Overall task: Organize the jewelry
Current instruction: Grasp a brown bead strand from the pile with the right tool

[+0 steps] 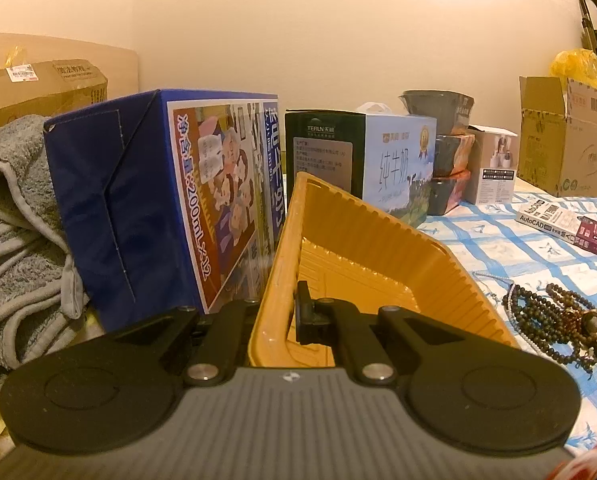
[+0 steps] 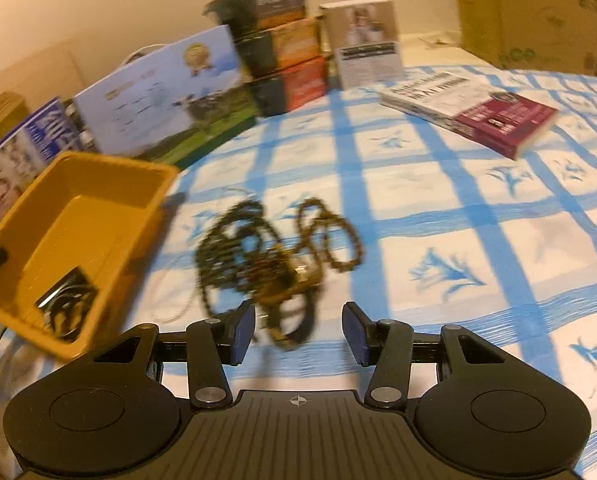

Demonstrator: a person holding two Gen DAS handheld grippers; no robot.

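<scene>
A yellow plastic tray is held tilted by my left gripper, which is shut on the tray's near wall. The tray also shows at the left in the right wrist view, with a dark shiny item lying inside it. A tangle of dark bead necklaces and a watch lies on the blue-checked cloth; it also shows in the left wrist view. My right gripper is open just in front of the tangle, holding nothing.
A blue milk carton box and a green-and-white milk box stand behind the tray. Stacked bowls, a small white box, a book and a cardboard box sit farther back. Grey towel at left.
</scene>
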